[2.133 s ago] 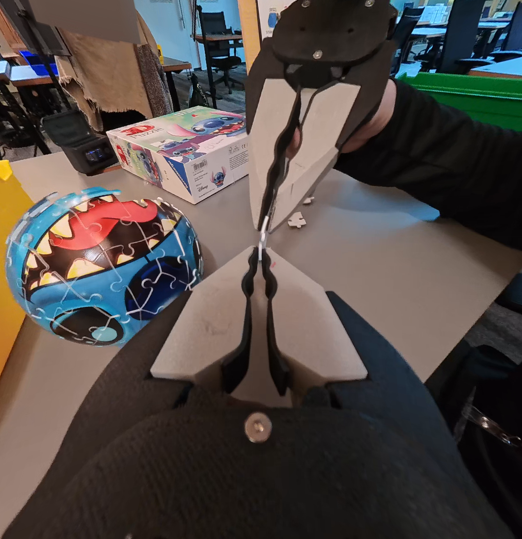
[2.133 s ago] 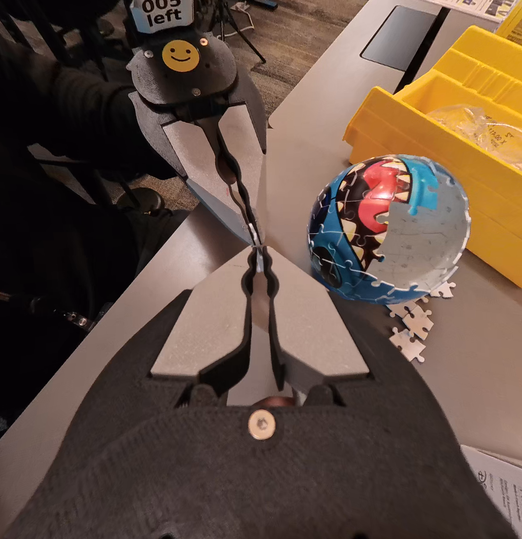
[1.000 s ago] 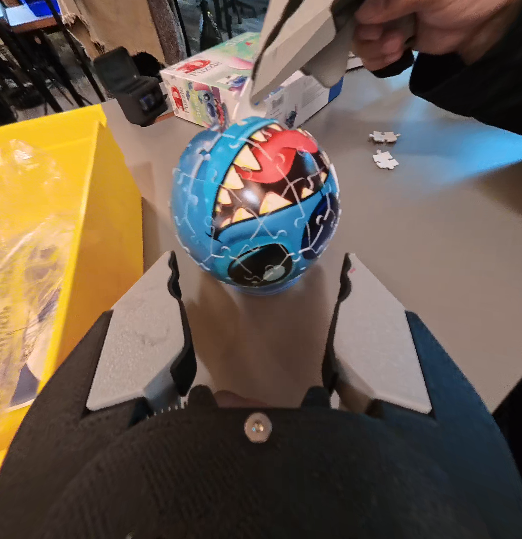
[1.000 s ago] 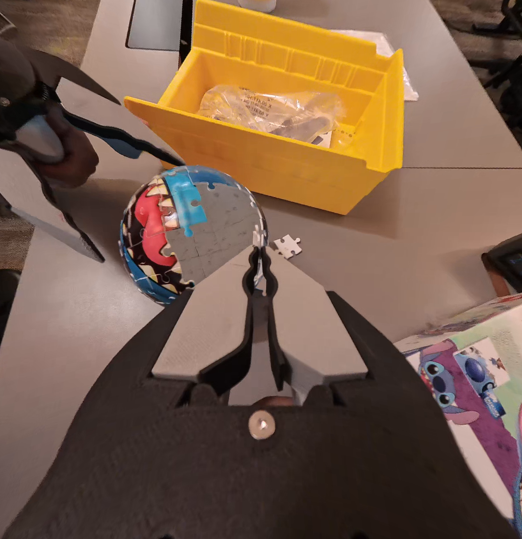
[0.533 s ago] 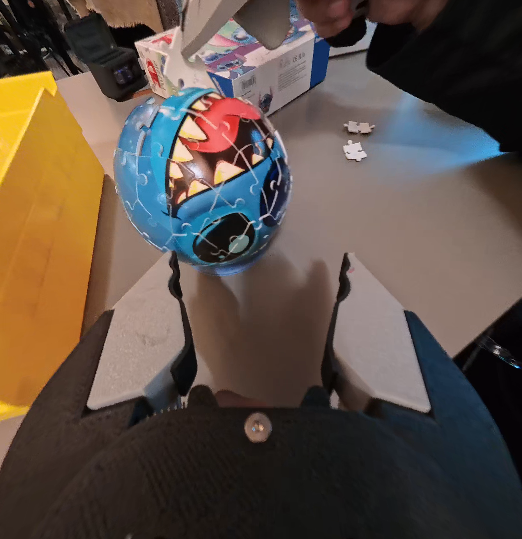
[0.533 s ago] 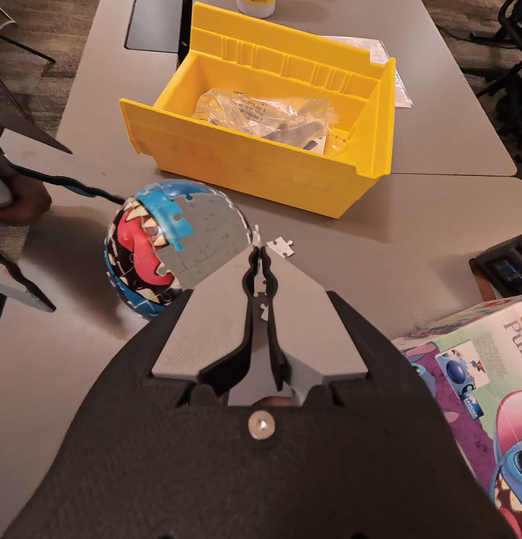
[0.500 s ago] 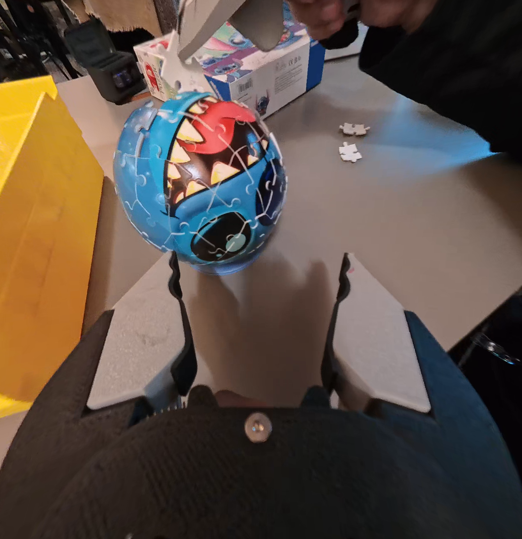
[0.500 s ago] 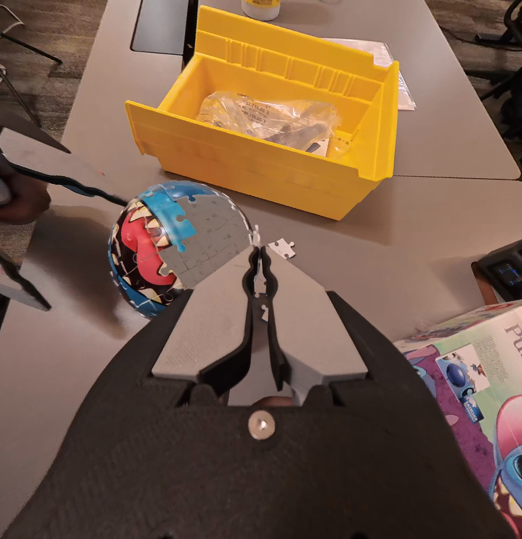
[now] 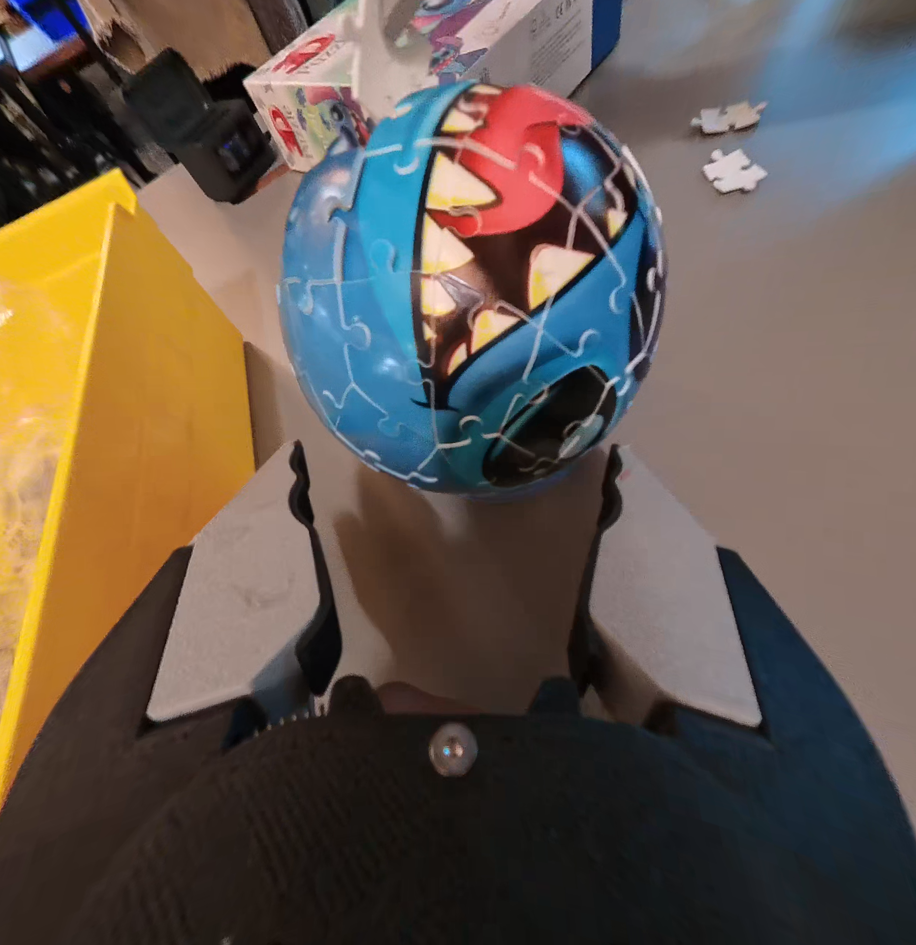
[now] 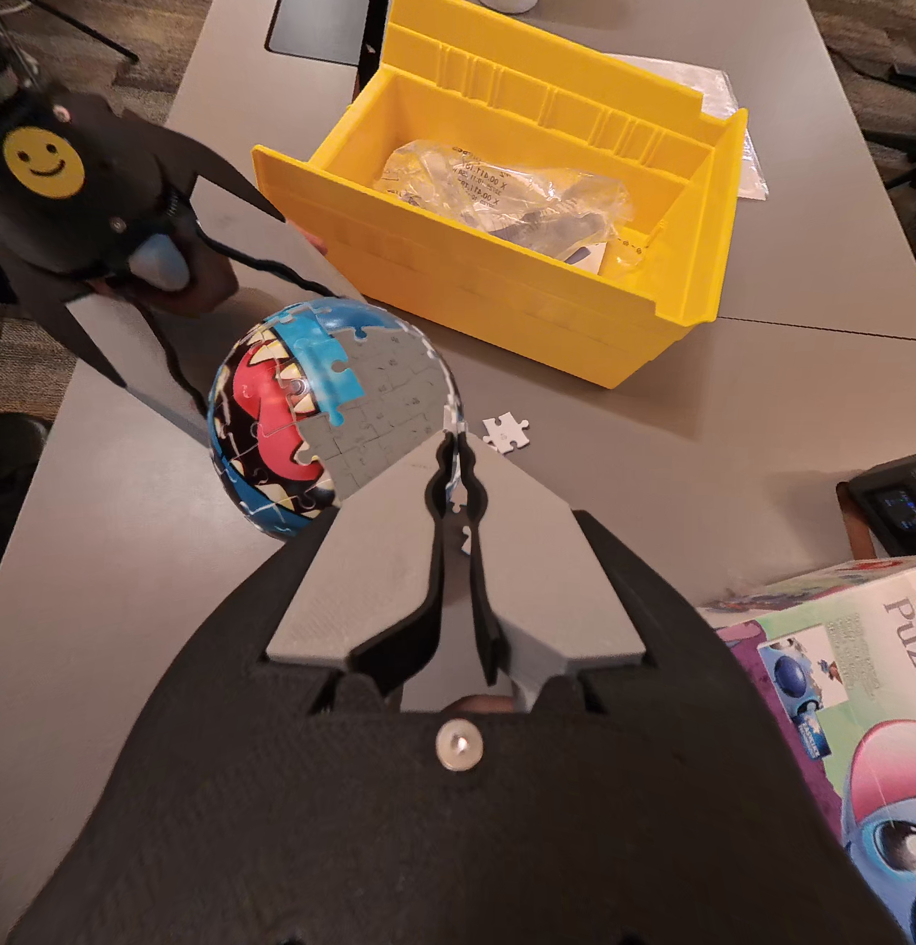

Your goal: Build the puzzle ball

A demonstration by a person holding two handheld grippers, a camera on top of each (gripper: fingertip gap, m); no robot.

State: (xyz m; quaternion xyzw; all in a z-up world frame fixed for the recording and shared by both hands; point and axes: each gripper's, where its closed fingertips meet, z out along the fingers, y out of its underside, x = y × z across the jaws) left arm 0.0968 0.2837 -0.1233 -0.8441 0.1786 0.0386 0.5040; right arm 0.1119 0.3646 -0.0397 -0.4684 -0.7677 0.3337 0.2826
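The puzzle ball (image 9: 471, 286), blue with a red mouth and yellow teeth, stands on the grey table (image 9: 752, 409). In the right wrist view the ball (image 10: 271, 409) has an open part that shows grey inner faces. My right gripper (image 10: 453, 437) is shut on a white puzzle piece (image 10: 451, 420), with its tips at the rim of that opening. My left gripper (image 9: 454, 452) is open, with its jaws on either side of the ball's near base. It also shows in the right wrist view (image 10: 266, 353), spread around the ball's left side.
A yellow bin (image 10: 496, 286) with a plastic bag stands behind the ball and also shows in the left wrist view (image 9: 138, 358). The puzzle box (image 10: 829, 716) is at the right. A loose piece (image 10: 507, 432) lies beside the ball; two more pieces (image 9: 734, 171) lie further off. A black device (image 9: 215, 138) sits nearby. The tips of one gripper are about 12 centimeters away from the tips of the other. The right tips stand about 35 centimeters off the black device (image 9: 215, 138).
Both grippers pinched the piece tip to tip; my left let go, opened and closed in around the ball. My right carried the piece to the ball's open rim.
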